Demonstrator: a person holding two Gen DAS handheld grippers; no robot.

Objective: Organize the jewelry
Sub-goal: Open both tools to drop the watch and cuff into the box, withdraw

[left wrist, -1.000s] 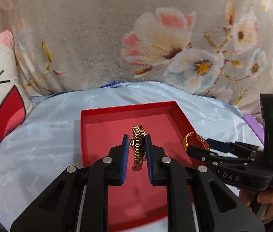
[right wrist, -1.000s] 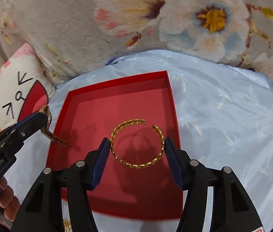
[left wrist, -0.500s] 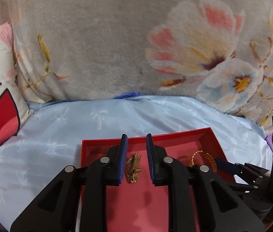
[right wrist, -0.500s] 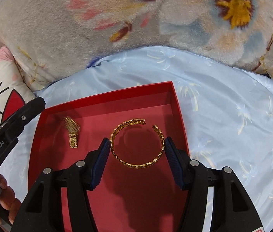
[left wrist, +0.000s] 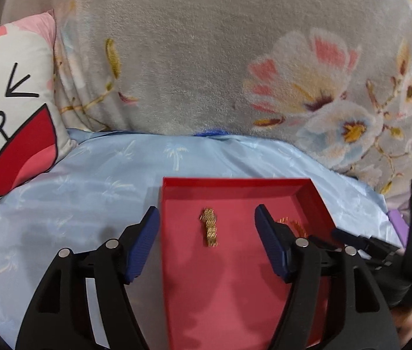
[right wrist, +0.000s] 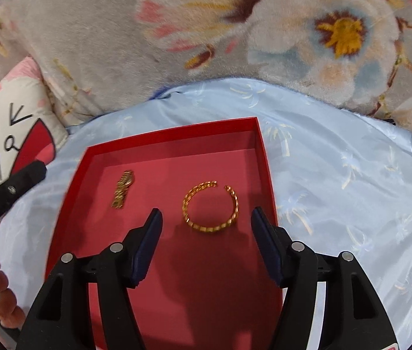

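Floral blanket behind; your left gripper (left wrist: 206, 233) has just opened, gold chain bracelet (left wrist: 209, 227) lying free ahead in the red tray (left wrist: 235, 185). Back straight off without snagging it.

**Inspector:** Count, please.

**Assistant:** One red tray (right wrist: 174, 137). Two gold pieces lie in it: one open bangle (right wrist: 210, 207), ahead of the right tool (right wrist: 206, 233) between its fingers, and one link-chain piece (right wrist: 122, 189), ahead of the left tool (left wrist: 206, 233).

**Inspector:** Tools?

**Assistant:** Two. Also one cartoon-face cushion (left wrist: 10, 102), one floral blanket (left wrist: 194, 58), one pale blue sheet (right wrist: 337, 160) beneath the tray.
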